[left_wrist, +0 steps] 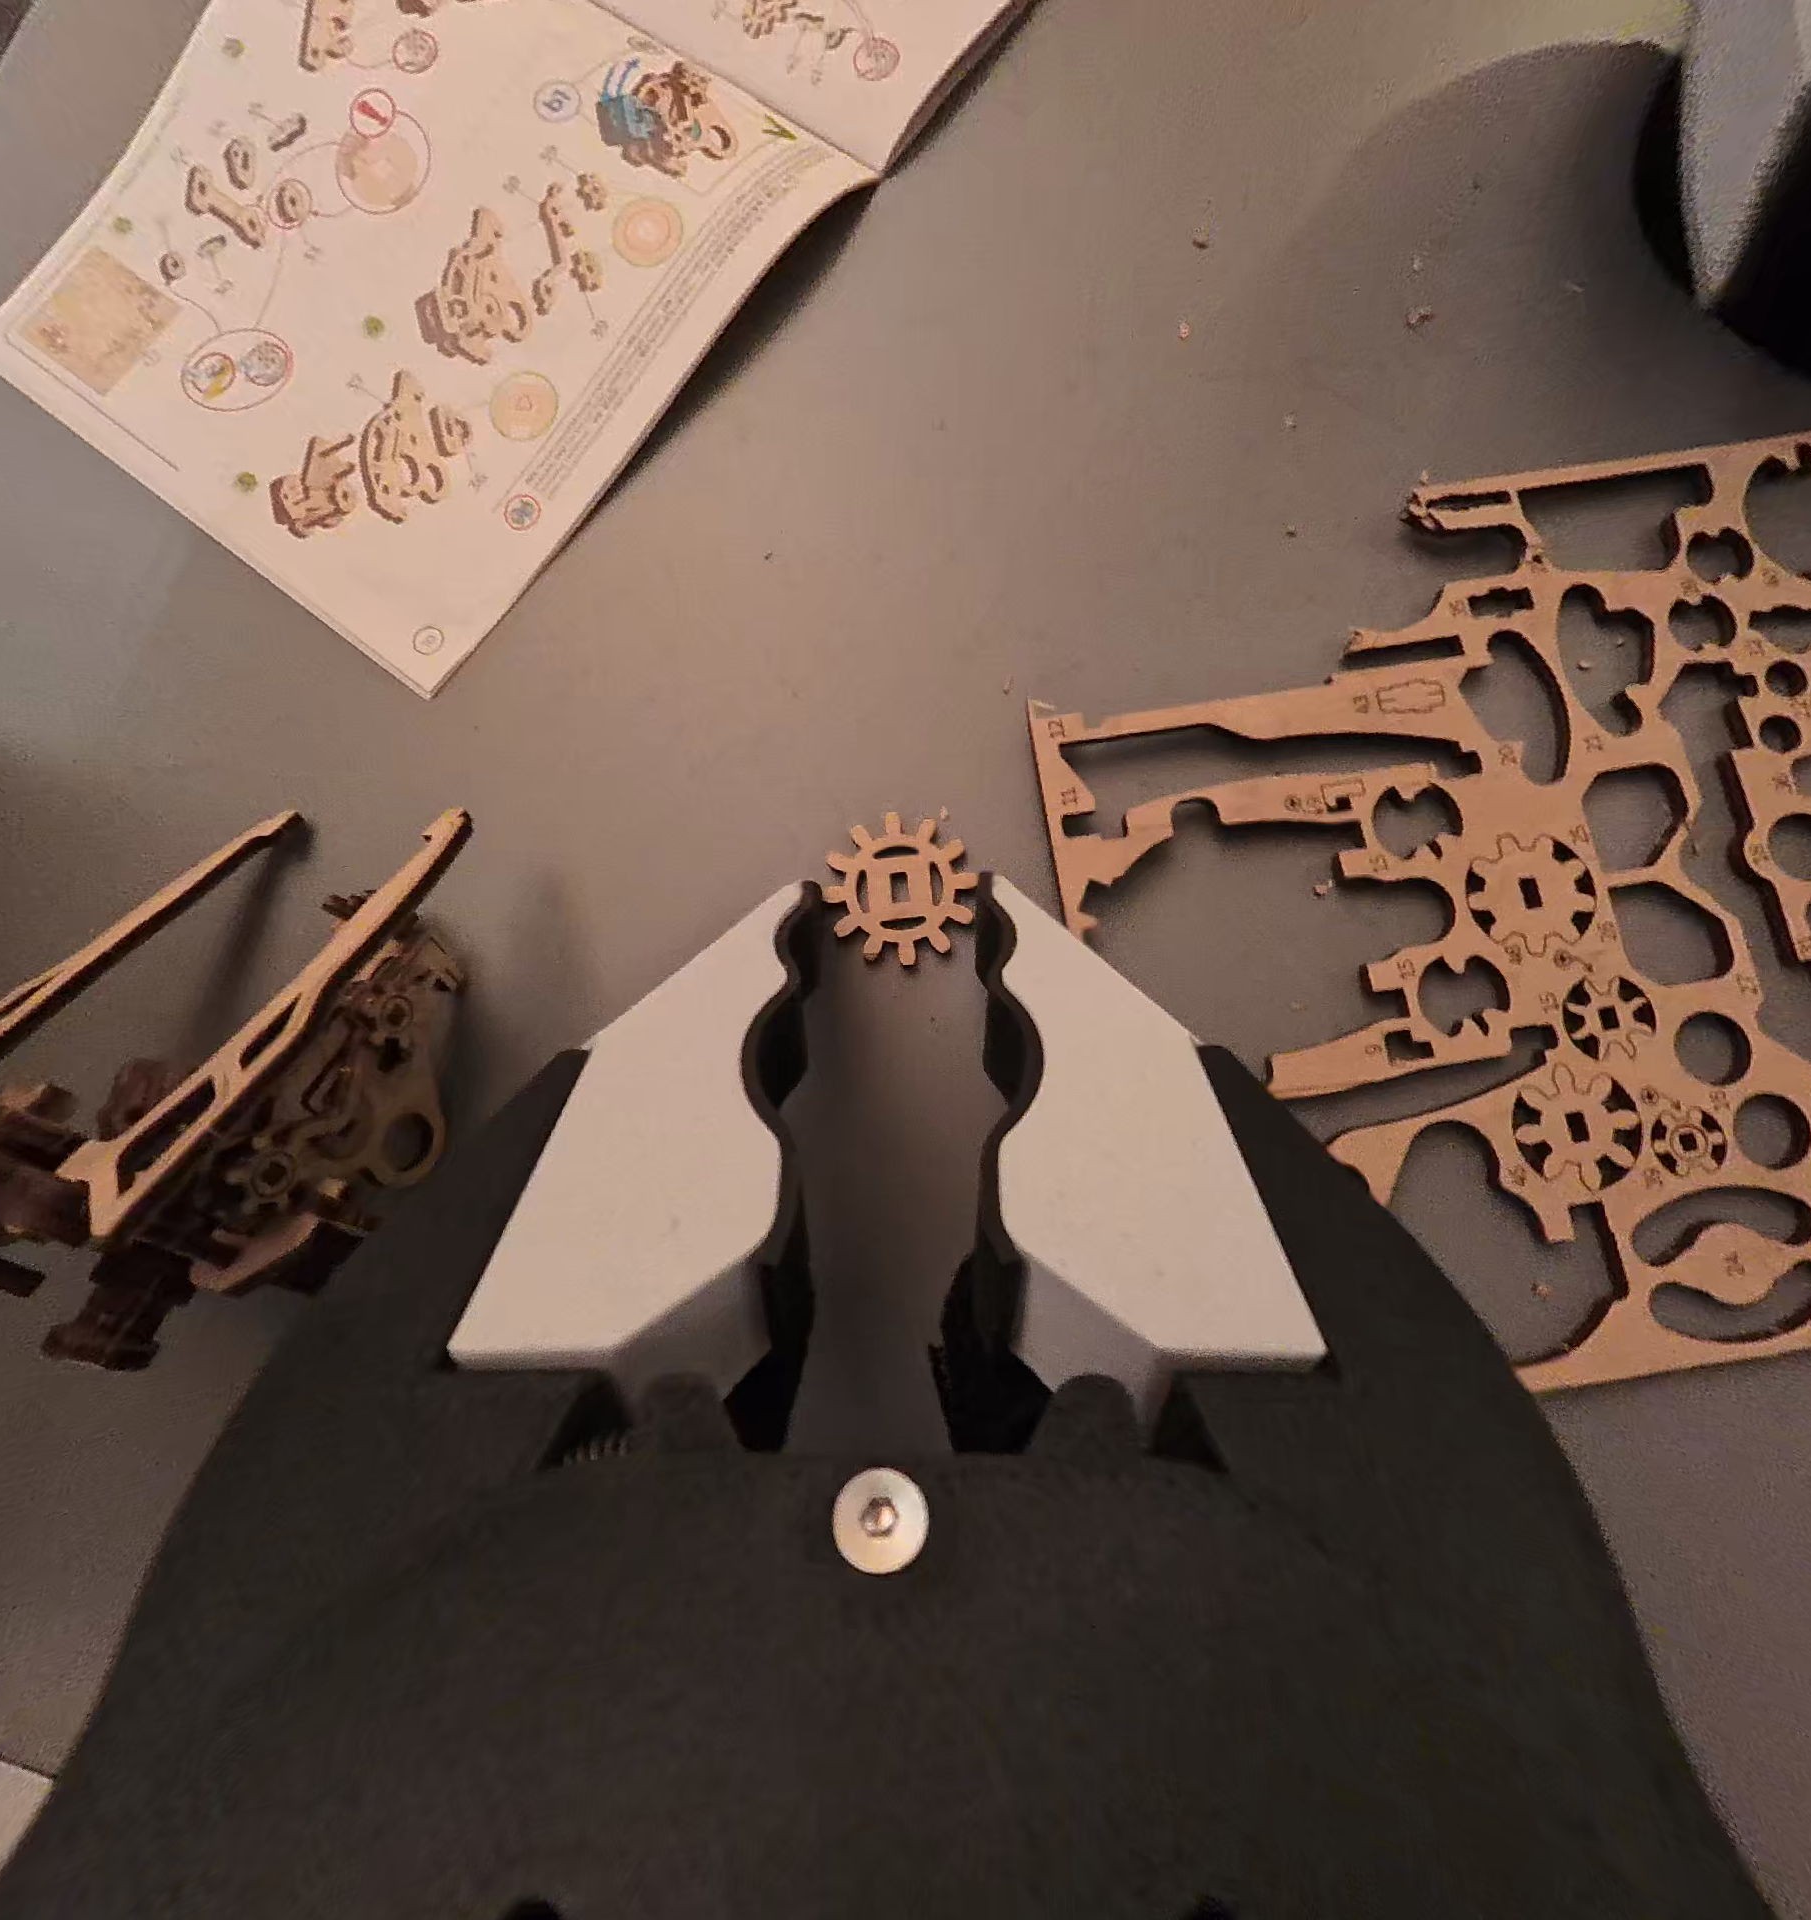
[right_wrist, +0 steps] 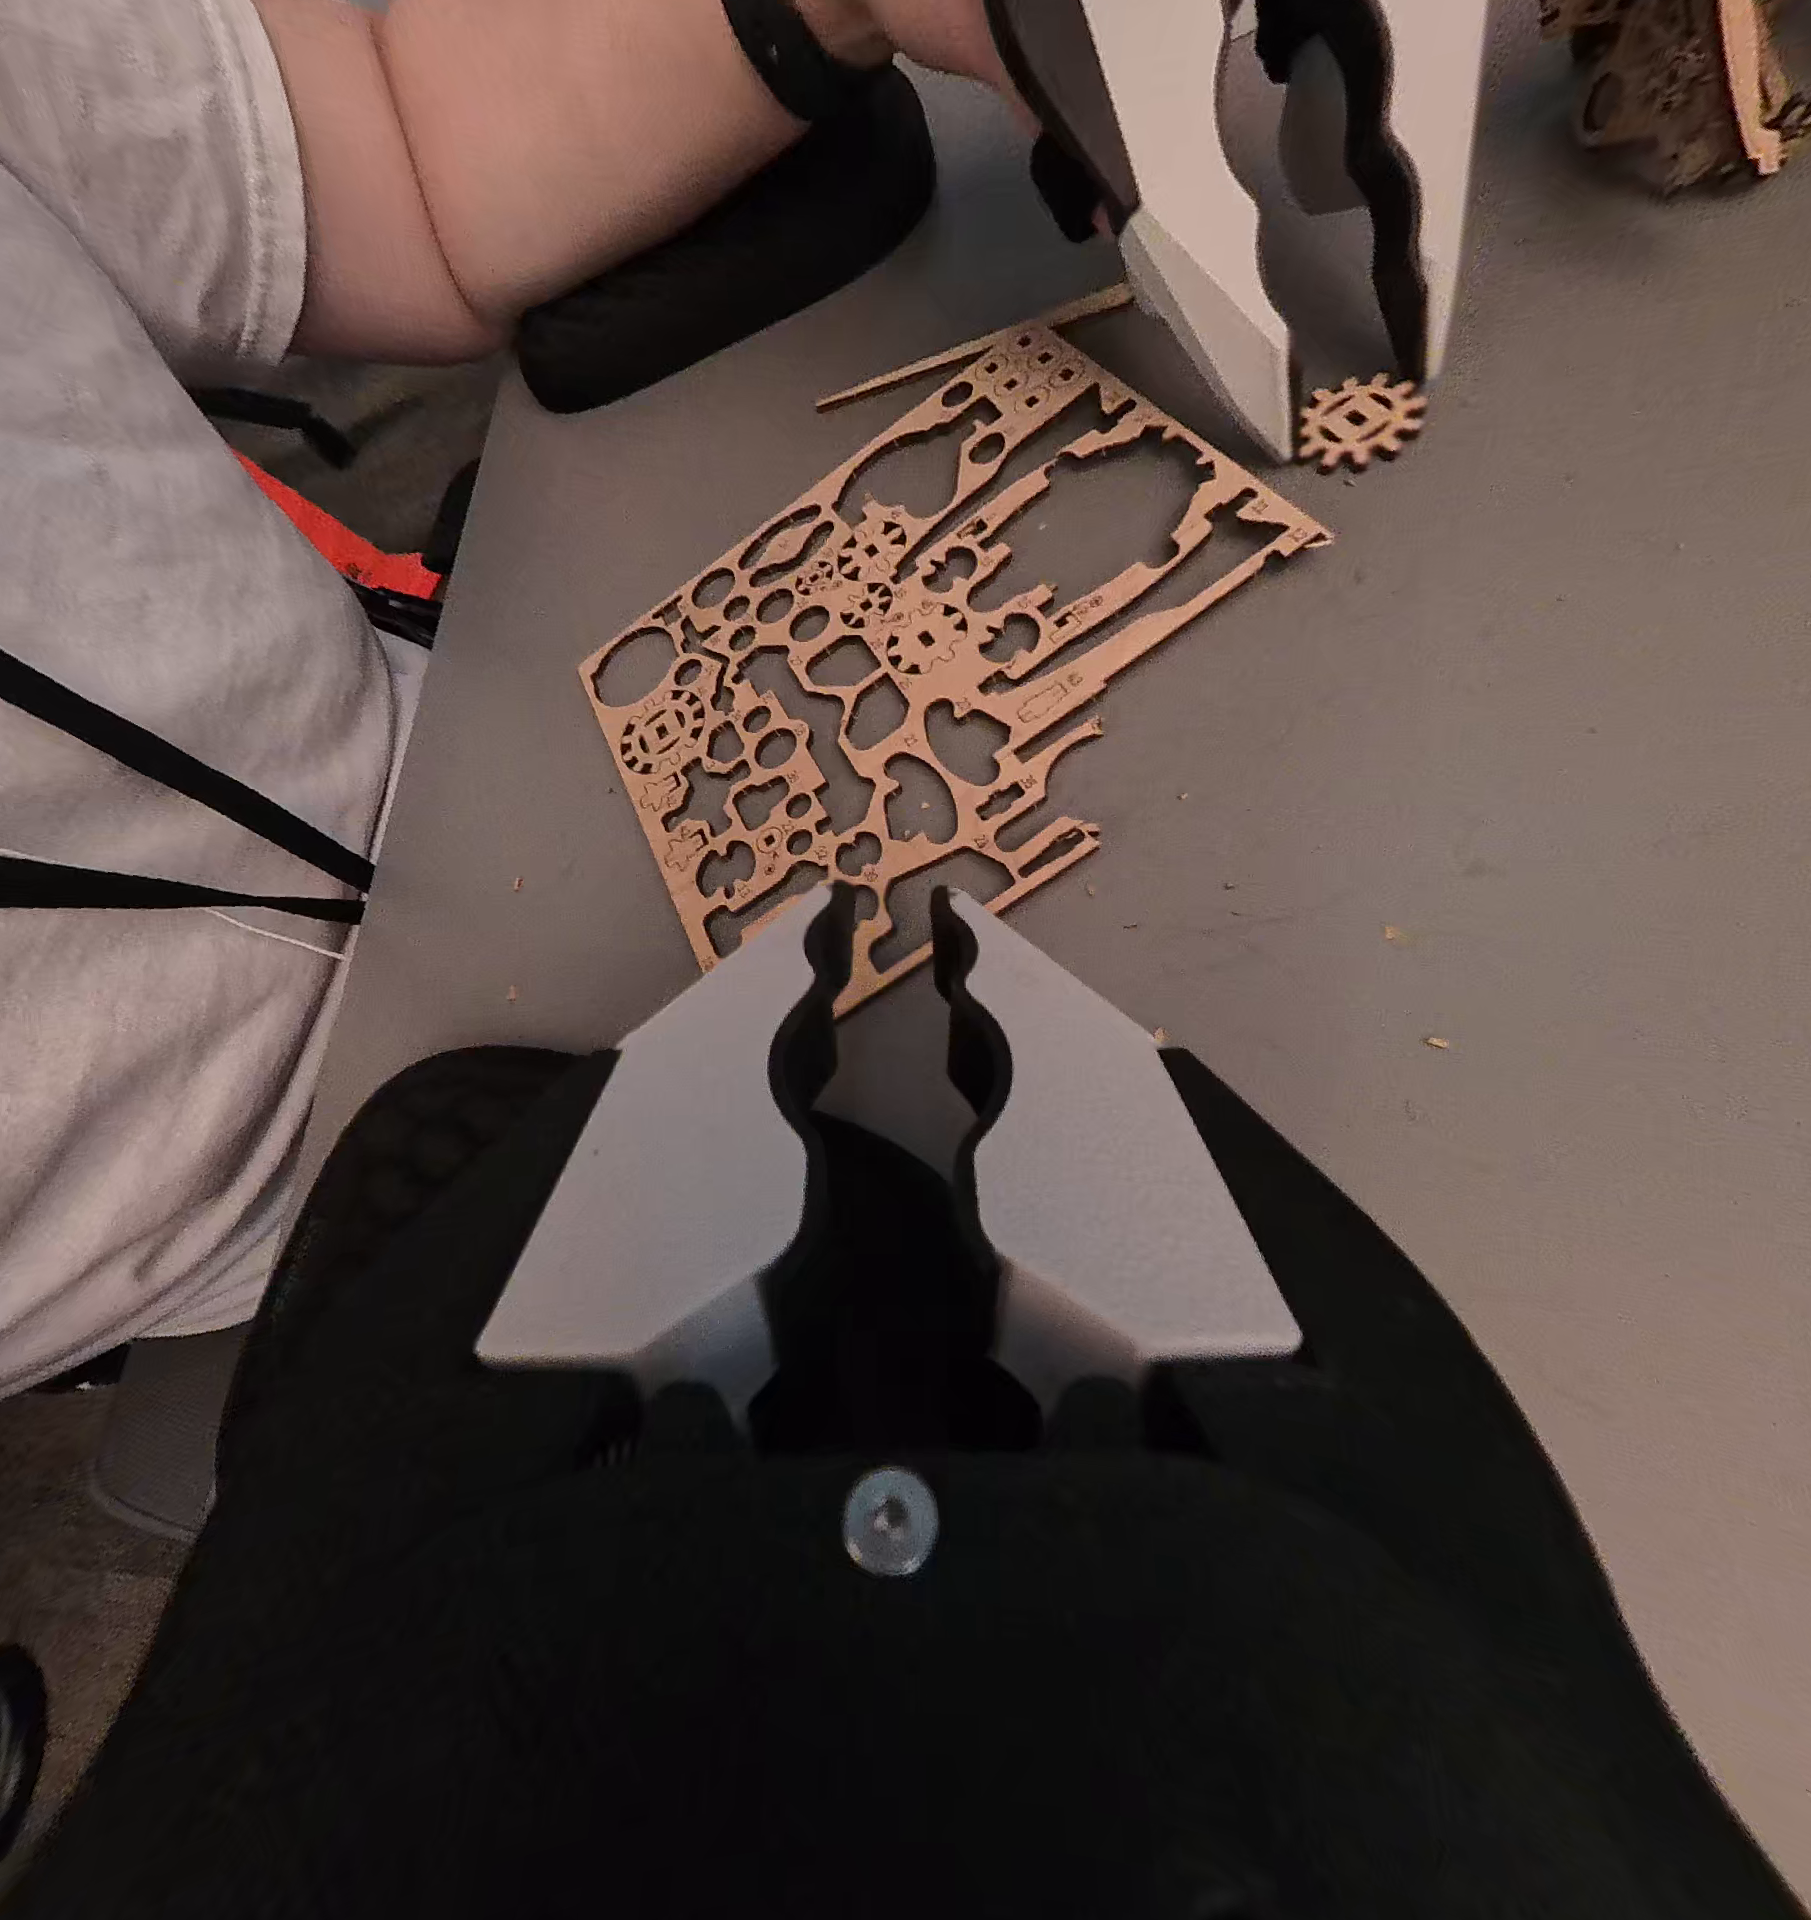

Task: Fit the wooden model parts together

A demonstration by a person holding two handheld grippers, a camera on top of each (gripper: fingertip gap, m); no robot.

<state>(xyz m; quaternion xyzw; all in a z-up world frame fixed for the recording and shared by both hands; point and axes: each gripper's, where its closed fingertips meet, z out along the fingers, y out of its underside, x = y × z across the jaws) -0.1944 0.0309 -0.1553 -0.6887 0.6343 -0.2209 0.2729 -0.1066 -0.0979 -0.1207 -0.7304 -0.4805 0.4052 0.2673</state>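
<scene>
A small wooden gear (left_wrist: 901,888) lies flat on the grey table between the fingertips of my left gripper (left_wrist: 901,891), which is closed onto its teeth from both sides. The right wrist view shows the same gear (right_wrist: 1360,421) and the left gripper (right_wrist: 1358,390) at table level. The part-built wooden model (left_wrist: 226,1101) stands to the left of the left gripper. The punched wooden parts sheet (left_wrist: 1566,935) lies to its right. My right gripper (right_wrist: 890,899) is part open and empty, with its tips over the near corner of the sheet (right_wrist: 880,675).
An open instruction booklet (left_wrist: 381,281) lies at the far left of the table. A dark object (left_wrist: 1774,177) stands at the far right. A person's arm (right_wrist: 568,166) and white shirt are at the table's edge beside the sheet. Wood crumbs dot the table. The gap from one gripper's tips to the other's is roughly 15 cm.
</scene>
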